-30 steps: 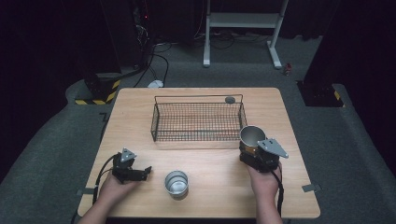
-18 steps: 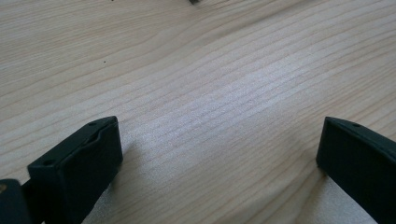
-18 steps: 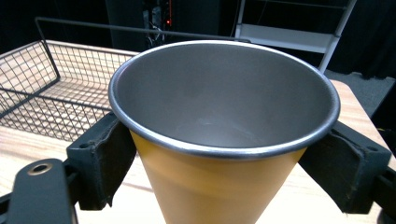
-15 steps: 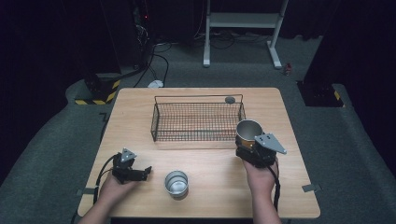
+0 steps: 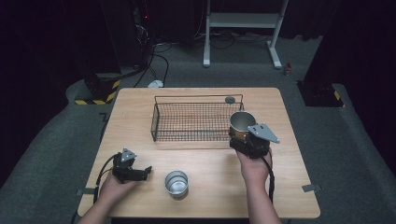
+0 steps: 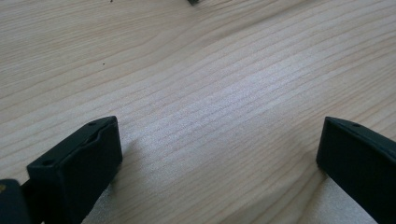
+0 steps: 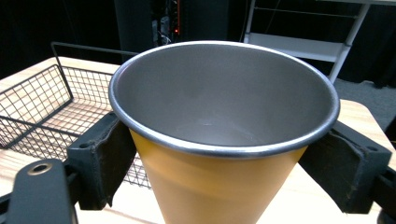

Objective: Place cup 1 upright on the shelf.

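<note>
A: Status? Start with the big stuff.

B: Table [image 5: 140, 107] same as before. Wire basket [image 5: 196, 120] in the far middle hasn't shifted across the three high views. Nothing in it that I can see.

A: What moved then?

B: The right gripper [image 5: 243, 136] with the orange cup [image 5: 243, 123]. A second ago the cup sat a bit nearer and further right, off the basket's right end. Now it is carried left and far, up against the basket's near right corner. In the right gripper view the cup [image 7: 224, 135] is upright, steel inside, jaws clamped on its wall from both sides, with the basket [image 7: 42, 107] just behind and to the left.

A: So it's going in the basket?

B: My read, yes. Lifted and closing in, not yet over the rim. Next it needs to clear the top wire and come down inside.

A: Left side?

B: Left gripper [image 5: 140, 173] hasn't budged, parked at the near left of the table. Its own view shows the jaws spread wide over bare wood [image 6: 210, 93], holding nothing.

A: Second cup?

B: Steel cup [image 5: 177, 183] stands near the front edge, just right of the left gripper, apart from it. Same spot in all frames. Probably the next one to go.

A: Anything small?

B: Dark round disc [image 5: 229, 100] on the table past the basket's far right corner. Unmoved; can't tell what it is.
</note>
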{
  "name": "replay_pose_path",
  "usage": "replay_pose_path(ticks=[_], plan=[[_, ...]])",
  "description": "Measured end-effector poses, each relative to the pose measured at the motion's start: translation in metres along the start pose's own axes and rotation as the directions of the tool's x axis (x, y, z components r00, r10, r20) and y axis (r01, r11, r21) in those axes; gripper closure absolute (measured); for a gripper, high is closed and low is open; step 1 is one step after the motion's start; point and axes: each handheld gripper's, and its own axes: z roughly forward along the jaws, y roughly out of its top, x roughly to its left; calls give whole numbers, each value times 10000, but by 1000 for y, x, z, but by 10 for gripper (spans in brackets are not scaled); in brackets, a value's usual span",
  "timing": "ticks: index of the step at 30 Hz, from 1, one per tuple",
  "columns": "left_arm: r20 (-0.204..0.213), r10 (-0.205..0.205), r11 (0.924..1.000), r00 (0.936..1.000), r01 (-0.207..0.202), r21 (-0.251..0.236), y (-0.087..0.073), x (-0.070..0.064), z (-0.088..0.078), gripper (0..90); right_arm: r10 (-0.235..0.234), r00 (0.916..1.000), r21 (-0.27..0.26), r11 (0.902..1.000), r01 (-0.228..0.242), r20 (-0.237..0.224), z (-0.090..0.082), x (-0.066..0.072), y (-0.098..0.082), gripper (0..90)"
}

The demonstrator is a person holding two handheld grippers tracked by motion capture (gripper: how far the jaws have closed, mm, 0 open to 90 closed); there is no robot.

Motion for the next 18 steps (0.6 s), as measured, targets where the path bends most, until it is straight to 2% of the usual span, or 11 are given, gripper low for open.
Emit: replay_pose_path(ticks=[5,10,18], plan=[[0,7,10000,10000,-7,-10,0,0,0,5,-138,9999,-28,9999,138,-19,10,4,10,141],[-3,25,10000,10000,-25,24,0,0,0,6,-13,10000,21,10000,13,-40,23,5,17,141],[-17,-19,10000,10000,19,-2,0,0,0,6,-72,10000,6,10000,72,-23,38,7,25,141]])
